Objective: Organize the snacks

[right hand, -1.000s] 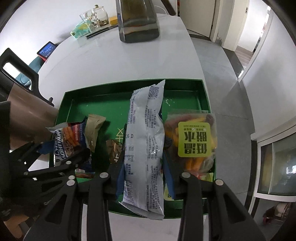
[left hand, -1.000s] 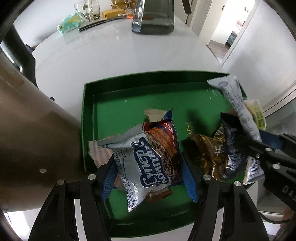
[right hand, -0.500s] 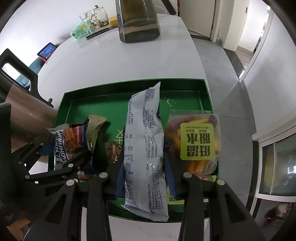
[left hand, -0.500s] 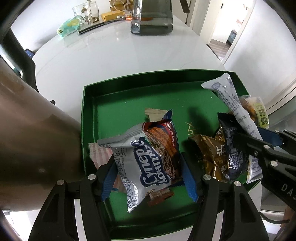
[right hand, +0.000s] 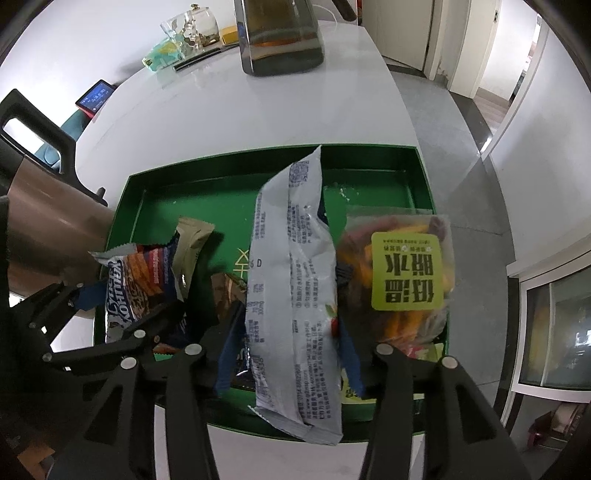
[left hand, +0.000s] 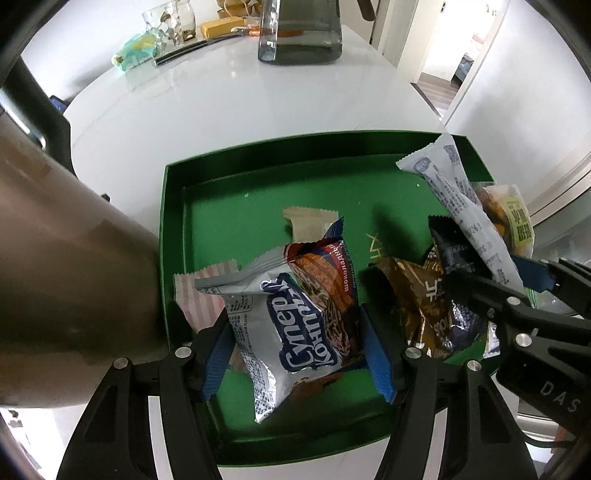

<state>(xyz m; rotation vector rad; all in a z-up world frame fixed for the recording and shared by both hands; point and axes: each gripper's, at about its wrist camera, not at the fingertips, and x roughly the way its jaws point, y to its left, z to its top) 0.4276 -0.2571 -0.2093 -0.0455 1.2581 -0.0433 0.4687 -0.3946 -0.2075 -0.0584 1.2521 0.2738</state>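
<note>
A green tray [left hand: 236, 221] [right hand: 369, 162] lies on the white table and holds several snack packets. My left gripper [left hand: 295, 343] is shut on a silver, blue and red wafer packet [left hand: 295, 325], held just above the tray's near left part. My right gripper [right hand: 288, 350] is shut on a long pale grey packet [right hand: 291, 280], held tilted over the tray's right side; the packet also shows in the left wrist view [left hand: 461, 206]. A clear bag with a yellow-green label [right hand: 402, 273] lies at the tray's right edge. Brown and dark packets [left hand: 424, 291] lie between the grippers.
A brown metal kettle [left hand: 66, 266] with a black handle [right hand: 44, 140] stands close against the tray's left side. A dark glass vessel [right hand: 280, 33], a glass jar [right hand: 192, 26] and a small screen [right hand: 94, 98] stand at the table's far end. The table's edge drops off right of the tray.
Both grippers have drawn slightly back and up with their packets. The long grey packet has tipped a little more upright over the tray.
</note>
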